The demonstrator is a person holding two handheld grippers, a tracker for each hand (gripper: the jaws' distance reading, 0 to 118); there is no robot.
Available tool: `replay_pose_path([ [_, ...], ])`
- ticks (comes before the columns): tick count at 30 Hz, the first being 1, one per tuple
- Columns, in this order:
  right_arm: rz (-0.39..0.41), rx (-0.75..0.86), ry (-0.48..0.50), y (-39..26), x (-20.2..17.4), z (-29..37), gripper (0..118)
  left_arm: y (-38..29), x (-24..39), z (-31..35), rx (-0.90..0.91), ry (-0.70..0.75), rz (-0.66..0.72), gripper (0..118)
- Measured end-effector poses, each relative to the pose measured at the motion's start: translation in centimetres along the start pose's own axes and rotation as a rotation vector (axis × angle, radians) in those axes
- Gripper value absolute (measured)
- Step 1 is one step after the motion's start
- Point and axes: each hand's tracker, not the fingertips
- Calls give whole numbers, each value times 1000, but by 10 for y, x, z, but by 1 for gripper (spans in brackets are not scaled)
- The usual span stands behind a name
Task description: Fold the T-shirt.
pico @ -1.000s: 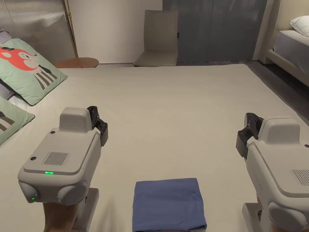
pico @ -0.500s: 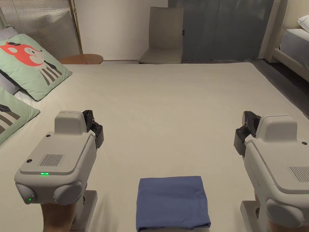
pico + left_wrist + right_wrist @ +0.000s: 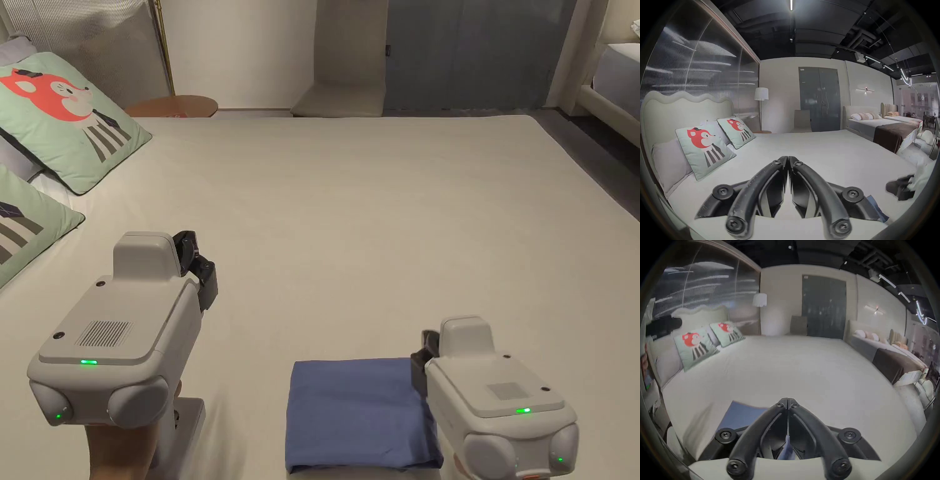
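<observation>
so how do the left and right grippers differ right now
The right gripper sits low at the right edge of the folded blue T-shirt; the left gripper is off to the left, over bare bed sheet, apart from the shirt. In the right gripper view, blue cloth shows beneath the right gripper's jaws; the left gripper has sheet beneath its jaws. Both have their jaws closed together, pinching nothing.

Left gripper (image 3: 203, 275) held level, fingers (image 3: 778, 164) together; right gripper (image 3: 422, 369) lower, closed.
</observation>
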Motion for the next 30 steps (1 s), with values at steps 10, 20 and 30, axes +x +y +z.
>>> replay_pose_path([
  [10,-65,-274,20,-54,-7,-46,1,-24,4,-7,-83,-40,16,0],
  [20,-99,-274,19,-69,-2,-59,0,-87,7,-43,-438,-242,250,4],
  [30,-107,-276,34,-68,1,-56,0,-143,17,-81,-831,-434,536,107],
])
